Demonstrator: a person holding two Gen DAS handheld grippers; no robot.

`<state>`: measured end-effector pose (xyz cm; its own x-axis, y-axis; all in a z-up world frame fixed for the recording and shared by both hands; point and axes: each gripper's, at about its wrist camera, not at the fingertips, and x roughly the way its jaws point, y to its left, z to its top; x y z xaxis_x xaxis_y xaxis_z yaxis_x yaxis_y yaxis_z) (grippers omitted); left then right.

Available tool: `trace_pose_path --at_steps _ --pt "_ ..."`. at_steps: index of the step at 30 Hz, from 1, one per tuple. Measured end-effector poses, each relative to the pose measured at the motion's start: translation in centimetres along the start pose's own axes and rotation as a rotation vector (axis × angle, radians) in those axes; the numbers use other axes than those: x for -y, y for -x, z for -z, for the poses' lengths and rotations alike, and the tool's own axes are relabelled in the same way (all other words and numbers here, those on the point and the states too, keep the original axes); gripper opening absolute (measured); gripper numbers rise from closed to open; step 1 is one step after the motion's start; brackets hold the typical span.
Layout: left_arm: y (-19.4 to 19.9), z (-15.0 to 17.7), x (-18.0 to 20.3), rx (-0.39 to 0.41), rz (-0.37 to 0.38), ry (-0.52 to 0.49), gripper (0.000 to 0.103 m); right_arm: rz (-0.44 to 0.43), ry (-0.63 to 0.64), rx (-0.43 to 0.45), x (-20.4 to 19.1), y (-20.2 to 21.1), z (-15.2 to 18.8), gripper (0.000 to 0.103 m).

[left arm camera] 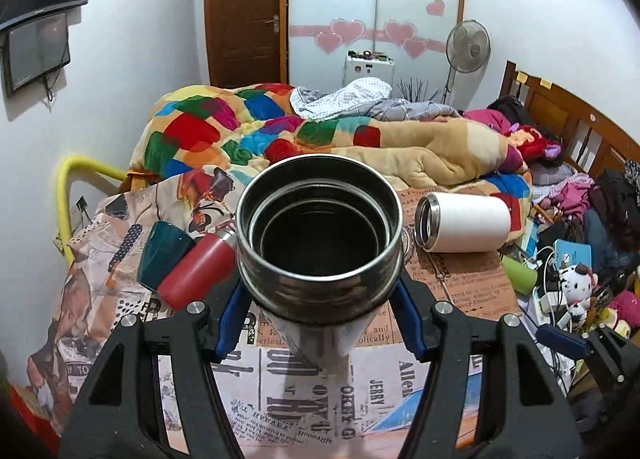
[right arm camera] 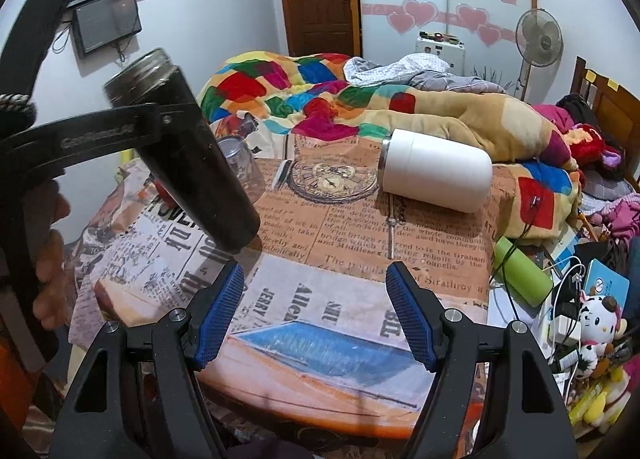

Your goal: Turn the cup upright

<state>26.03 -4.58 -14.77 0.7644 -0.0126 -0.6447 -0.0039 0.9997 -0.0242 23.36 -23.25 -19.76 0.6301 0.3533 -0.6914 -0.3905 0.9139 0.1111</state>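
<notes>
Left wrist view — steel cup (left arm camera: 320, 235) hides its base.

Both wrist views face bed across table (left arm camera: 460, 283), sharing white cup (right arm camera: 436, 181).

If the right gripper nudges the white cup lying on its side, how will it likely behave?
The white cup is a smooth cylinder lying on the newspaper-print cloth, so it will probably roll rather than slide. Its glossy wall may slip between the pads. The right gripper is open and well short of it.
</notes>
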Motion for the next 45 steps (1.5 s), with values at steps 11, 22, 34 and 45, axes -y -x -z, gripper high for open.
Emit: trace_pose_path --at_steps 11,22,34,45 --pt "-1.2 1.7 1.1 -0.033 0.015 -0.039 0.063 0.009 -0.005 -0.014 0.2 -0.3 0.3 0.071" --pt "3.7 1.0 0.6 -0.01 0.059 -0.056 0.064 0.023 -0.021 0.074 -0.4 4.0 -0.8 0.071" --pt "21.1 2.2 -1.7 0.306 0.11 -0.014 0.068 -0.01 -0.035 0.425 -4.4 17.3 -2.7 0.071" --pt "32.1 5.1 -2.2 0.595 0.047 0.004 0.09 0.011 0.002 0.667 -8.3 24.5 -1.3 0.08"
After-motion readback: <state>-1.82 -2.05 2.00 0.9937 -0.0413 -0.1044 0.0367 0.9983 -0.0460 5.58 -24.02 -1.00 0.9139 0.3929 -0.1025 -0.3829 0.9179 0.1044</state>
